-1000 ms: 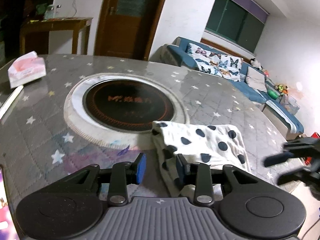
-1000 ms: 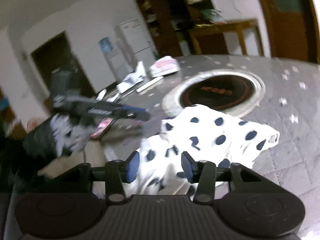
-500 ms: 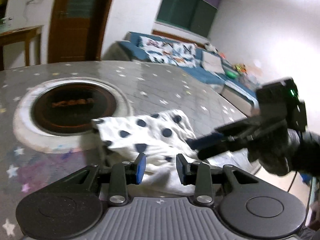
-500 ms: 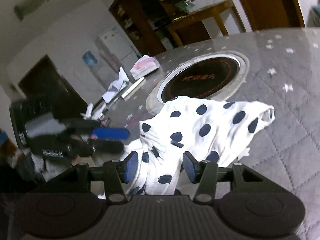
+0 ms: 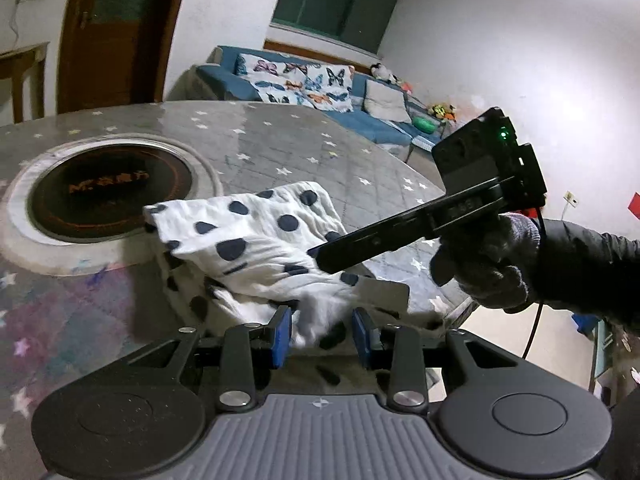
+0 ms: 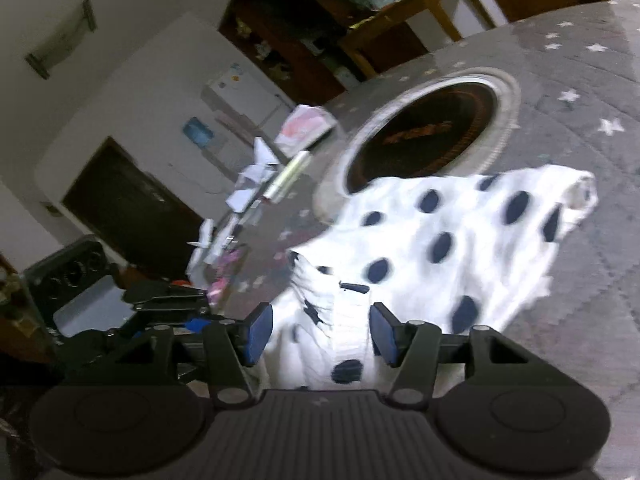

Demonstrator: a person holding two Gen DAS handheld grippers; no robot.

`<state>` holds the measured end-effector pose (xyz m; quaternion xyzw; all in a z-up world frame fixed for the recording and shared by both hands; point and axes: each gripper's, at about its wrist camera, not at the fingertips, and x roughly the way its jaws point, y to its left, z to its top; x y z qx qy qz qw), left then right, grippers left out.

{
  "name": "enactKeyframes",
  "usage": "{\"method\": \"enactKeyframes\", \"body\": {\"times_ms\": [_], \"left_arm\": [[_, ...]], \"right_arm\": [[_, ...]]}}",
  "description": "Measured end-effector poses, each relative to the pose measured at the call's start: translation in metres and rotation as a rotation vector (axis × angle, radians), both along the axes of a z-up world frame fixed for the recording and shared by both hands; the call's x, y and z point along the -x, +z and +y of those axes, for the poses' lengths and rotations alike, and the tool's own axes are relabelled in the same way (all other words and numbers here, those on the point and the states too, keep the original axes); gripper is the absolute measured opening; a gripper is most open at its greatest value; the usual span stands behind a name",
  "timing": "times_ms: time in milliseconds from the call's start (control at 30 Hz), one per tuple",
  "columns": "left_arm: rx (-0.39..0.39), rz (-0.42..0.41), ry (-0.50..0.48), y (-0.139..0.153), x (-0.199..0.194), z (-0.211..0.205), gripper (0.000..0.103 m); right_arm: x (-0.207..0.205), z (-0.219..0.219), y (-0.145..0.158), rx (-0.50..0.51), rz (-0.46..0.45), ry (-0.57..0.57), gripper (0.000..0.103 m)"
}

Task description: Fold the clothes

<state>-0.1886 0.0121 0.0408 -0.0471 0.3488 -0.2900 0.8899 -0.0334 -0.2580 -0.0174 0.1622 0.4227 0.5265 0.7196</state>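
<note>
A white garment with dark polka dots (image 5: 256, 240) lies bunched on the grey star-patterned table, next to the round inset cooktop (image 5: 108, 188). My left gripper (image 5: 322, 336) is open, its blue pads either side of the garment's near edge. My right gripper (image 6: 320, 334) is open too, with a fold of the garment (image 6: 440, 248) between its pads. In the left wrist view the right gripper (image 5: 320, 258) reaches in from the right, held by a gloved hand, its tip over the cloth. The left gripper (image 6: 196, 312) shows low at the left of the right wrist view.
A tissue pack (image 6: 306, 126), papers and a roll (image 6: 288, 174) lie on the far side of the table (image 6: 580, 60). The table edge (image 5: 420, 184) runs close to the right of the garment. A blue sofa (image 5: 320, 88) stands beyond.
Both grippers have moved in over the garment from opposite sides. The right gripper's jaws have opened wider. The cloth is more bunched than a second ago.
</note>
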Motion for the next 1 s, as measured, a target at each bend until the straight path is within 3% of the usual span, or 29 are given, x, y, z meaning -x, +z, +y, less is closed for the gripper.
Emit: {"method": "enactKeyframes", "body": {"times_ms": [200,300,600,700,967,1000], "left_arm": [[0.009,-0.052,0.092,0.013,0.013,0.028,0.044],[0.006,-0.078,0.148,0.018,0.014,0.040,0.044],[-0.054,-0.091,0.040,0.010,0.024,0.024,0.045],[-0.080,-0.110,-0.009,0.008,0.031,0.014,0.049],[-0.067,-0.052,0.029,-0.001,0.026,0.009,0.047],[-0.065,-0.044,0.034,-0.002,0.025,0.008,0.042]], "right_arm": [[0.023,0.007,0.021,-0.103,0.004,0.113,0.055],[0.037,0.011,0.030,-0.086,-0.020,0.137,0.055],[0.093,0.021,0.048,0.227,-0.319,0.143,0.058],[0.113,0.031,0.047,0.316,-0.417,0.171,0.059],[0.135,0.039,0.043,0.407,-0.551,0.179,0.062],[0.137,0.039,0.043,0.415,-0.565,0.175,0.062]]}}
